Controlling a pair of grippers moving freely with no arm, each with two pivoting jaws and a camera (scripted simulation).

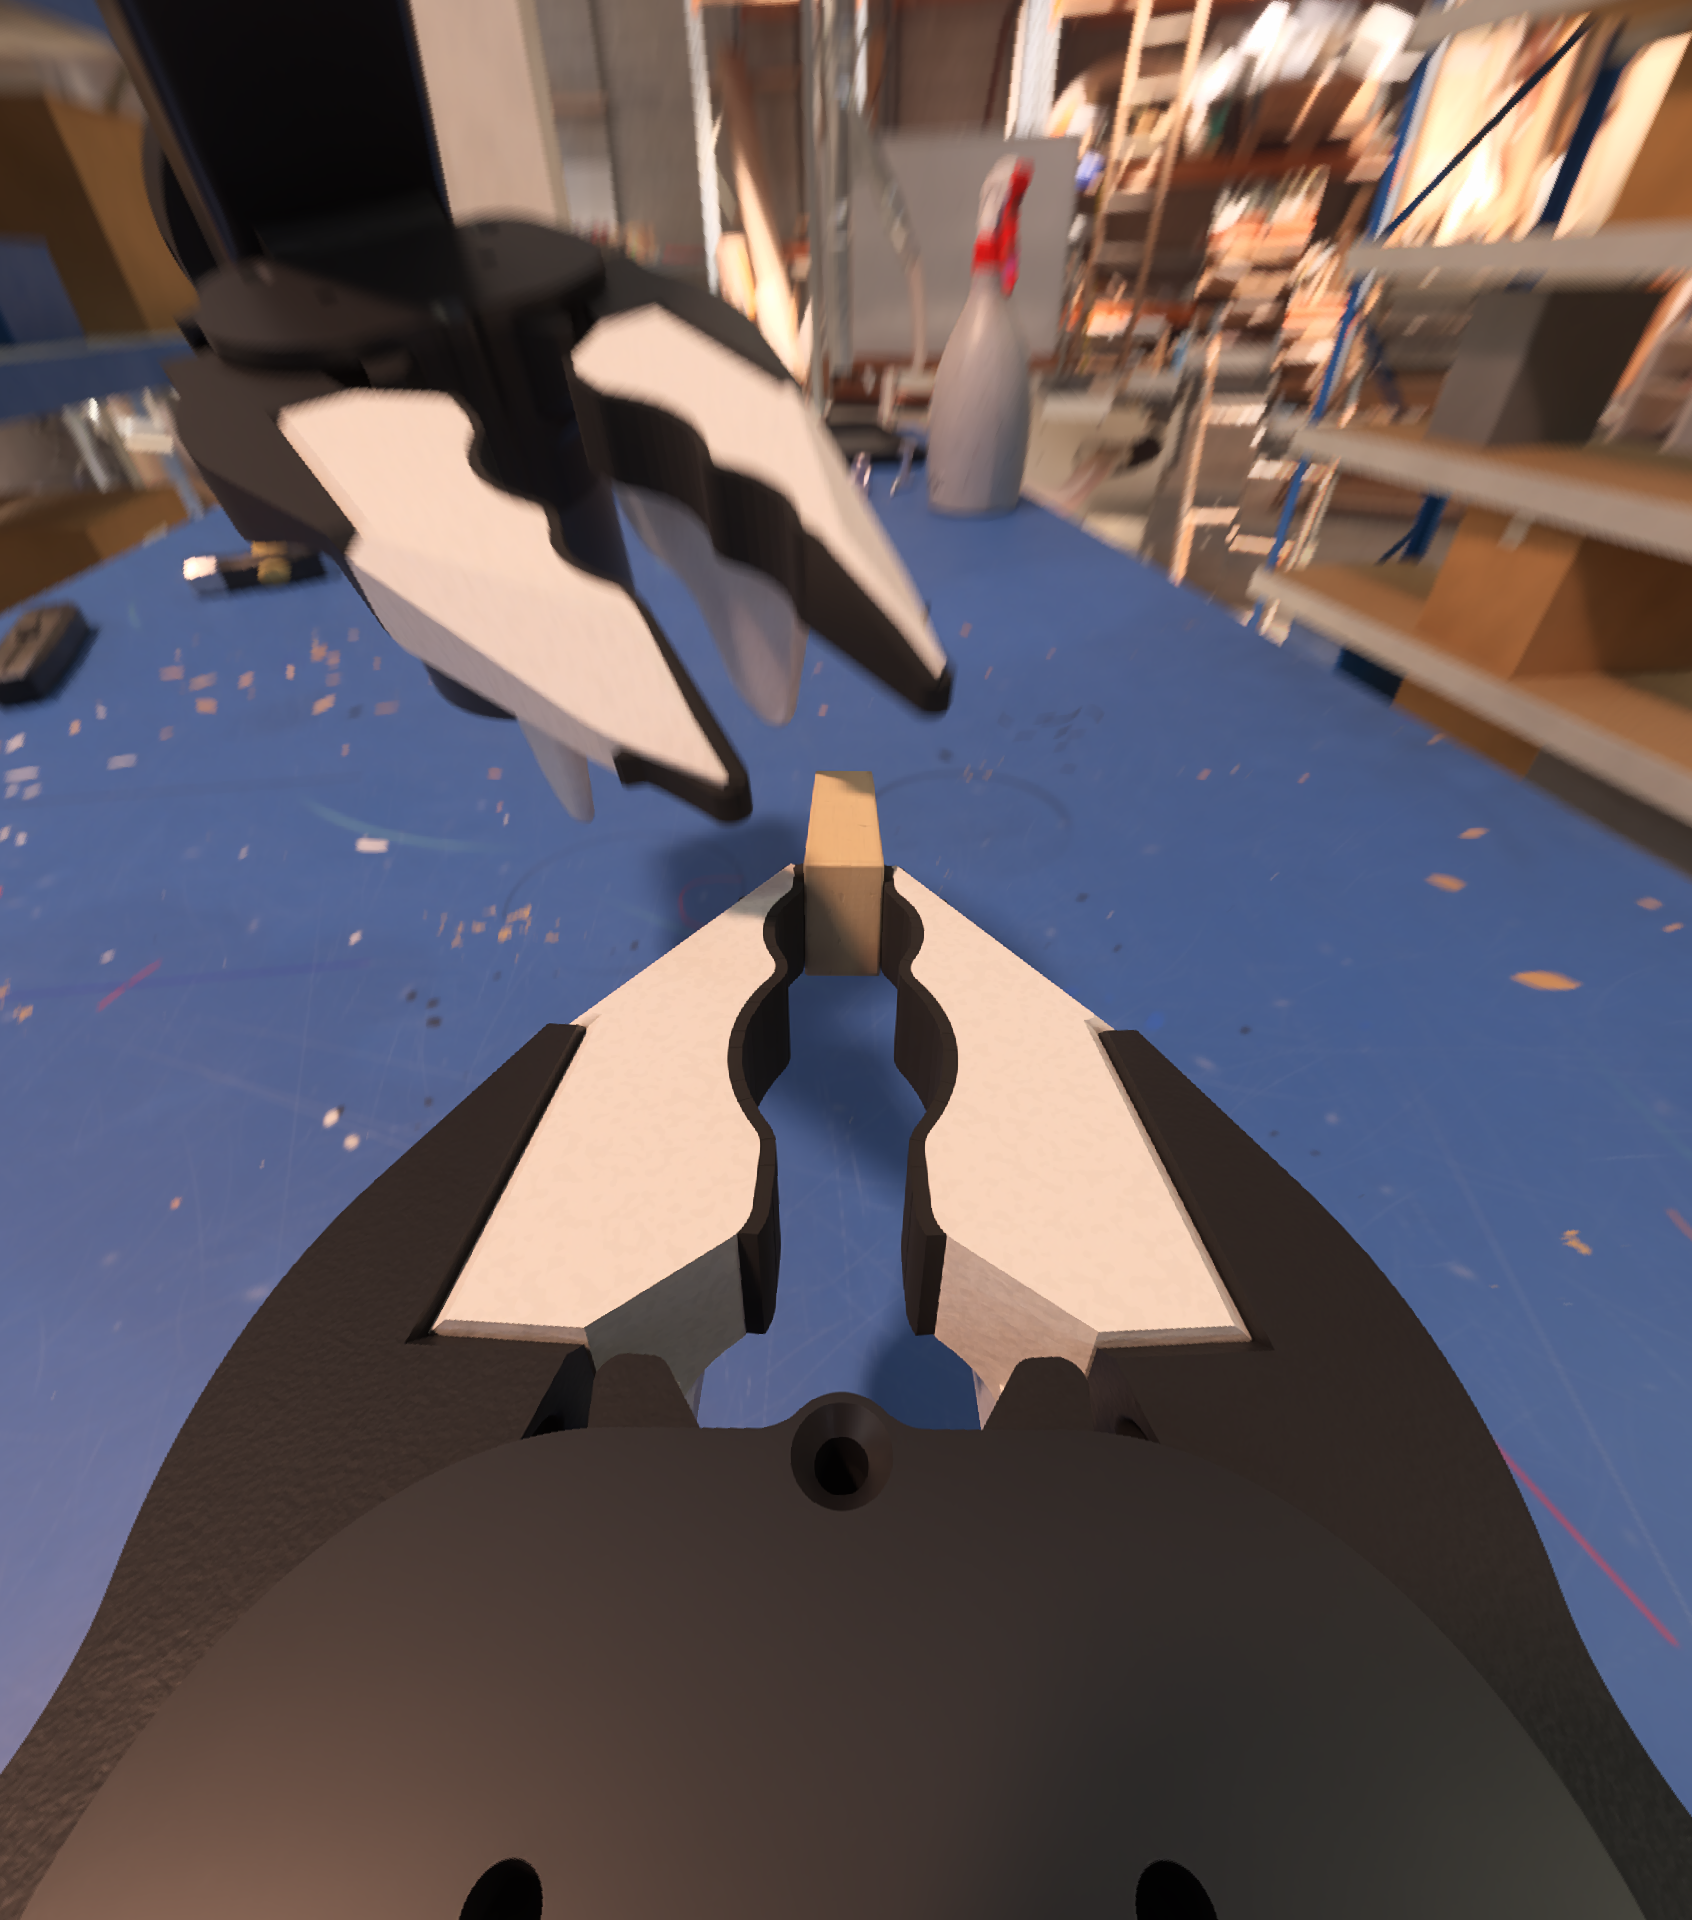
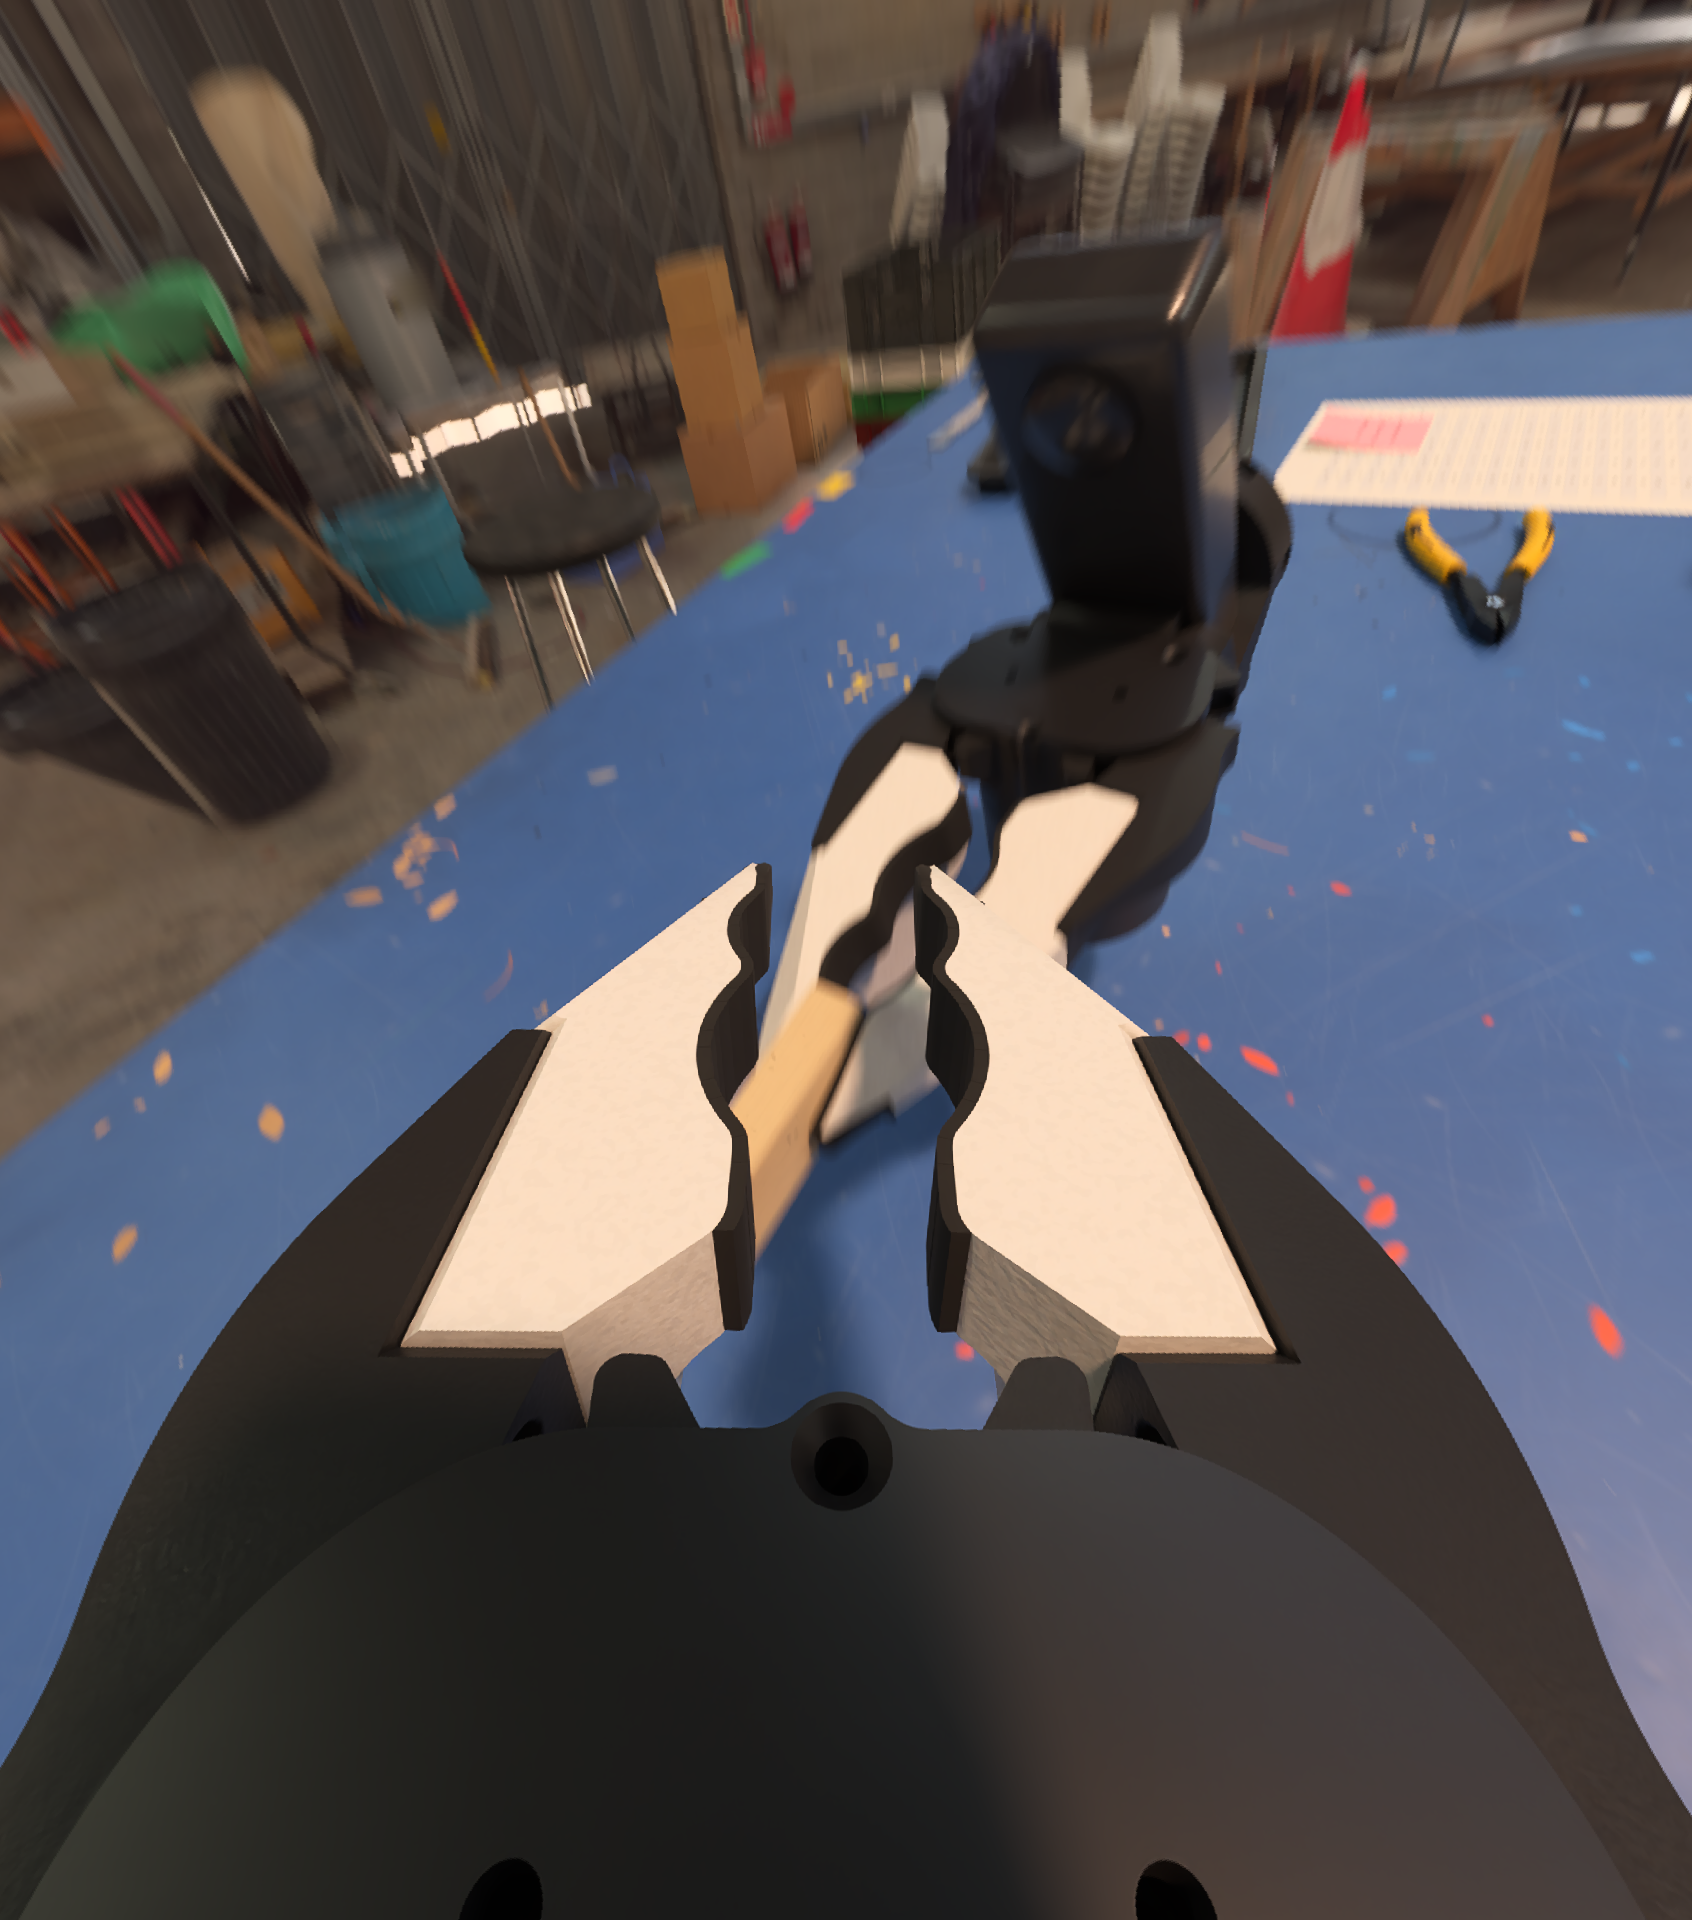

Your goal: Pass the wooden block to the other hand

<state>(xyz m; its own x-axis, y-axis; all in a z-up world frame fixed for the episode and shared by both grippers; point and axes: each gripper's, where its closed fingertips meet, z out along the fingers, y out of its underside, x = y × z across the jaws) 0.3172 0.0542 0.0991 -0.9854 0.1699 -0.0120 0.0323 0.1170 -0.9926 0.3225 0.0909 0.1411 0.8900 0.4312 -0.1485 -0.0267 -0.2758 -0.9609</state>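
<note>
My left gripper [image 1: 842, 883] is shut on a small light wooden block [image 1: 843, 831], pinched at its fingertips and held above the blue table [image 1: 1289, 1091]. My right gripper [image 1: 837, 750] hangs just beyond and above the block, tilted down, jaws open and empty. In the right wrist view, my right gripper [image 2: 844, 875] is open, with the block [image 2: 792, 1091] below and between its fingers, partly hidden behind the left finger. The left gripper [image 2: 826, 1055] reaches in from the far side, holding the block's far end.
A spray bottle [image 1: 977, 395] stands at the table's far end and shelves [image 1: 1548, 499] run along the right. A black object [image 1: 37, 655] lies at the left. Yellow-handled pliers [image 2: 1476, 571] and a paper sheet [image 2: 1548, 457] lie beyond. A stool [image 2: 561, 540] stands off the table's edge.
</note>
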